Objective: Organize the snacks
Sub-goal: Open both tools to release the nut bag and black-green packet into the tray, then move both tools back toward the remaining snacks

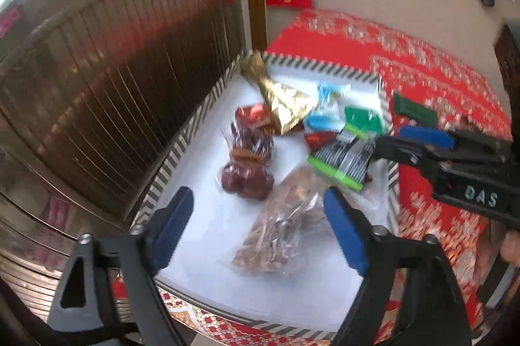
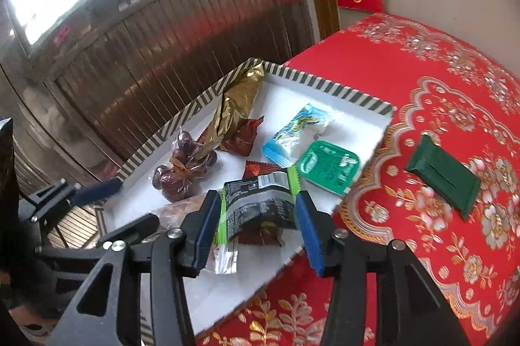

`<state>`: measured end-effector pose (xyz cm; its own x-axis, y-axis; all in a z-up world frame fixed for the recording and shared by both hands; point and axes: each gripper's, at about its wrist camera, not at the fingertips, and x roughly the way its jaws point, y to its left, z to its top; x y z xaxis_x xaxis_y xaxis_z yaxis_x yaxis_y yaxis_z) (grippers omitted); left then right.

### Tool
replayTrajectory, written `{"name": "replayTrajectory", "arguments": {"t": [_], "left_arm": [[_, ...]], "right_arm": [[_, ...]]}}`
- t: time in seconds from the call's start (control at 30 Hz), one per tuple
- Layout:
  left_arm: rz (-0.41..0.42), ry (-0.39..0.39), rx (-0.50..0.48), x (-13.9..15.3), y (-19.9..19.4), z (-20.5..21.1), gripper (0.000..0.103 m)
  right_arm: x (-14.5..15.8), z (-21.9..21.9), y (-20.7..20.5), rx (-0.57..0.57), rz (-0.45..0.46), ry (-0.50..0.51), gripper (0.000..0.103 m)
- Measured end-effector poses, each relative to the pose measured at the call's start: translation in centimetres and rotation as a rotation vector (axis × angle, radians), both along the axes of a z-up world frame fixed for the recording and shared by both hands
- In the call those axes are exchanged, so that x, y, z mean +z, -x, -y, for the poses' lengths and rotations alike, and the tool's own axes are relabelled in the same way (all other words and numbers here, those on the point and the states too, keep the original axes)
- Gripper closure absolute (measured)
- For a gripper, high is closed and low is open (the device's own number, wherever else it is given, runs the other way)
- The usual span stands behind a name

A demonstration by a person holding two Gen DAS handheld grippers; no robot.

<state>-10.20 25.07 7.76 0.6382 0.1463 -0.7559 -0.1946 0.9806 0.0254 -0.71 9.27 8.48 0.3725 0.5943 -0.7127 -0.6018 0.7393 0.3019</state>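
A shallow white tray with a striped rim [image 1: 182, 147] [image 2: 328, 86] holds several snacks. My left gripper [image 1: 256, 229] is open above a clear bag of brown snacks [image 1: 282, 232], touching nothing. My right gripper [image 2: 256, 232] is open, its blue pads either side of a black packet with green edges [image 2: 256, 203]; that packet also shows in the left wrist view [image 1: 341, 157]. I cannot tell whether the pads touch it. A dark green packet [image 2: 443, 177] lies on the red cloth outside the tray.
In the tray lie a gold foil packet [image 2: 237, 105], a bag of dark red dates [image 2: 185, 170], a blue-white packet [image 2: 299, 131], a green cup [image 2: 328, 167] and red wrappers [image 2: 243, 138]. A wooden slatted door [image 1: 113, 79] stands left. The red patterned tablecloth [image 2: 422, 86] spreads right.
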Motion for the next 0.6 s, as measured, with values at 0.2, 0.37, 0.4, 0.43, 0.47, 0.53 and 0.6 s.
{"name": "replayTrajectory", "arguments": {"t": [0.2, 0.37, 0.4, 0.43, 0.47, 0.53, 0.6], "left_arm": [[0.045, 0.006, -0.049, 2.1, -0.3, 2.9, 0.016], [0.035, 0.062, -0.113, 2.4, -1.9, 6.1, 0.016], [0.03, 0.084, -0.127, 2.4, -2.3, 6.9, 0.016], [0.025, 0.102, -0.138, 2.4, -2.7, 7.5, 0.016], [0.022, 0.114, -0.148, 2.4, -3.1, 8.3, 0.016], [0.013, 0.123, -0.167, 2.5, -3.9, 9.7, 0.016], [0.007, 0.125, -0.184, 2.6, -4.9, 11.3, 0.016]], "right_arm": [[1.7, 6.2, 1.4, -0.095, 0.04, -0.041, 0.047], [2.0, 12.6, 2.3, -0.2, 0.054, -0.012, 0.046], [2.0, 13.7, 2.4, -0.222, 0.055, -0.006, 0.046], [1.9, 14.8, 2.5, -0.241, 0.053, -0.004, 0.046], [1.9, 15.9, 2.7, -0.259, 0.05, -0.003, 0.046], [1.6, 18.7, 2.9, -0.307, 0.042, 0.01, 0.046], [1.3, 21.1, 3.0, -0.353, 0.034, 0.028, 0.046]]}}
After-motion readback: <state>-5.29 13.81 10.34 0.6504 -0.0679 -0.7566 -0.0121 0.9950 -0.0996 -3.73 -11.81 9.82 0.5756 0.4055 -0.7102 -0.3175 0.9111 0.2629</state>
